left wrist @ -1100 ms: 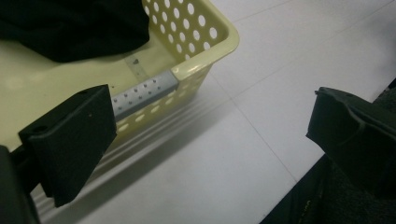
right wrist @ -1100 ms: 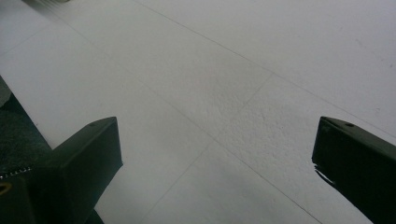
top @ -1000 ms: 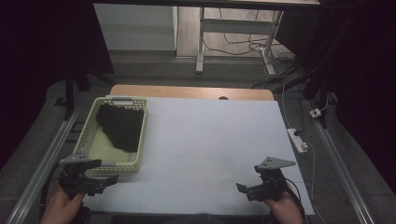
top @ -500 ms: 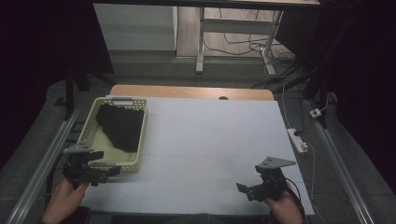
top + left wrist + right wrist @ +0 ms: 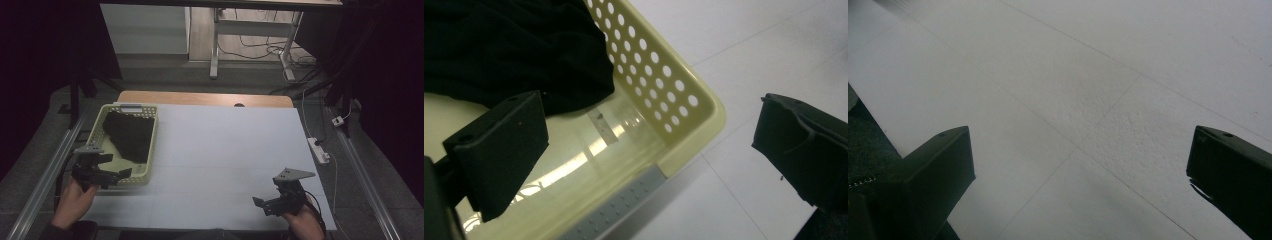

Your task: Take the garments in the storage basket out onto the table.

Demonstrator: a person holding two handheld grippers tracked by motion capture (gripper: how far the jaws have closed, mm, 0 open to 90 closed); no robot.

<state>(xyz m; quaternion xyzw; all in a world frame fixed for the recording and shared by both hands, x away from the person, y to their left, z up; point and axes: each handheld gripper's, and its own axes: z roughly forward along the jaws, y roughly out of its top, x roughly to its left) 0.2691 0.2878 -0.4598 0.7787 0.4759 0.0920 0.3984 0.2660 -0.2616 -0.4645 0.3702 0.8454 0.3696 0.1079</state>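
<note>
A pale yellow perforated basket (image 5: 151, 146) stands at the table's left with a black cloth (image 5: 130, 134) bunched inside it. My left gripper (image 5: 116, 176) hovers open over the basket's near corner; in the left gripper view one jaw is above the basket floor and the other outside the rim (image 5: 704, 107), with the black cloth (image 5: 509, 50) just beyond. At the near right edge of the white table (image 5: 225, 150), my right gripper (image 5: 261, 203) is held open above bare surface (image 5: 1078, 115), nothing between its jaws.
A white power strip (image 5: 318, 150) lies off the table's right edge with a cable running back. Metal rails flank both sides of the table. A wooden strip (image 5: 205, 98) borders the far edge, and desk legs and cables stand beyond it.
My left gripper has moved forward and right, from the table's near left corner to above the basket's near corner. The right gripper has stayed in place.
</note>
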